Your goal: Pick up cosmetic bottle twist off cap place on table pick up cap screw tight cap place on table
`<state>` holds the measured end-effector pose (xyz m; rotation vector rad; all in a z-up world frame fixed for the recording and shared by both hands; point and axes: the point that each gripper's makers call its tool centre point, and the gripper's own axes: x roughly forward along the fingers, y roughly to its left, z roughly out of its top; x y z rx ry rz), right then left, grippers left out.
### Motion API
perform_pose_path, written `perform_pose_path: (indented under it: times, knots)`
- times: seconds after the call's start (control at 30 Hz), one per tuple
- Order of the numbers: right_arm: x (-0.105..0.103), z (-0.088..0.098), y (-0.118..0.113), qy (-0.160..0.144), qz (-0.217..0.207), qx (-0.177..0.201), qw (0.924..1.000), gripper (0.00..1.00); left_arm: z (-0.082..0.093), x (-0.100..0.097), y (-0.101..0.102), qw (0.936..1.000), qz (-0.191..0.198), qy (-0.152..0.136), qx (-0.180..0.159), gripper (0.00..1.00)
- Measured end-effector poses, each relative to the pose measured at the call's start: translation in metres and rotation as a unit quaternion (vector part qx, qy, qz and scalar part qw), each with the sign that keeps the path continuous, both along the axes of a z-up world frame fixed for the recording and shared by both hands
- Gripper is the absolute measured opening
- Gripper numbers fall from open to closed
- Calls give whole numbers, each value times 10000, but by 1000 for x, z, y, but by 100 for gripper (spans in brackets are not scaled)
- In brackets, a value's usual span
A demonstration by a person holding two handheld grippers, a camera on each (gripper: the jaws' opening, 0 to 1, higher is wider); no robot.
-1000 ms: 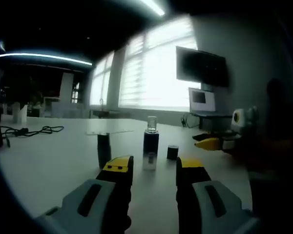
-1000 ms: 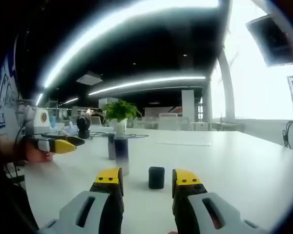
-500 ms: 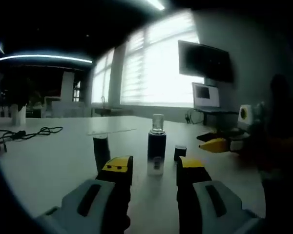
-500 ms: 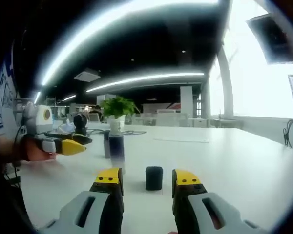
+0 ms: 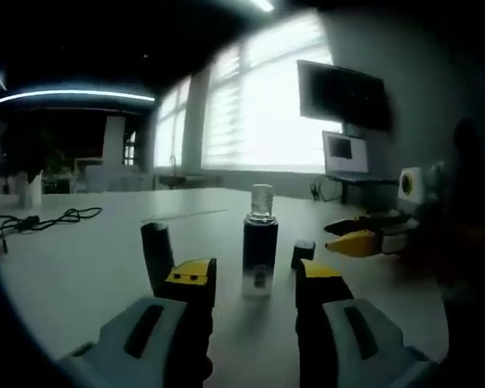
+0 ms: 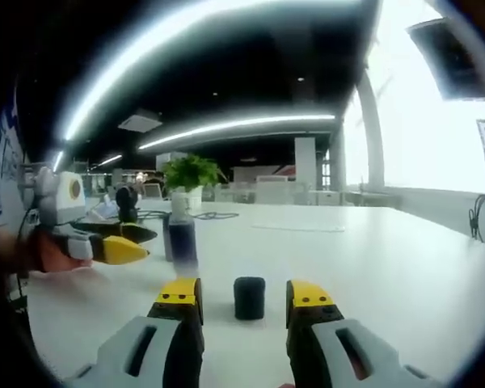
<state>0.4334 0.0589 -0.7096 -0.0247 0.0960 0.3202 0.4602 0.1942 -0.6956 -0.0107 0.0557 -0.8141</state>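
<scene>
Both claws apart: centre your left claw (image 5: 255,279) on the bottle (image 5: 259,252), right claw (image 6: 244,297) on the cap (image 6: 249,297).

Left claw (image 5: 255,279) — jaws spread, level, nothing between the yellow tips. Right claw (image 6: 245,297) — jaws likewise parted, held low and level. In the right gripper view, a hand (image 6: 52,252) grips the left claw's body.

Both views look low across the bench (image 5: 73,267) from near its surface, the left gripper view toward the windows, the right gripper view toward the room's interior, sharing the cosmetic bottle (image 5: 259,242) and cap (image 6: 249,297).
</scene>
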Motion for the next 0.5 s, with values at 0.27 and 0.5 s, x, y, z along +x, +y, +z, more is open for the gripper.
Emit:
perform_pose_path:
  times: [0.27,0.5]
  knots:
    - [6,-5,0,67,-81,-128,9999,35,-6,6,-17,9998,-66,155,70,30]
    - [9,-5,-1,144,-163,-88,9997,35,-9,15,-25,9998,40,186,68,30]
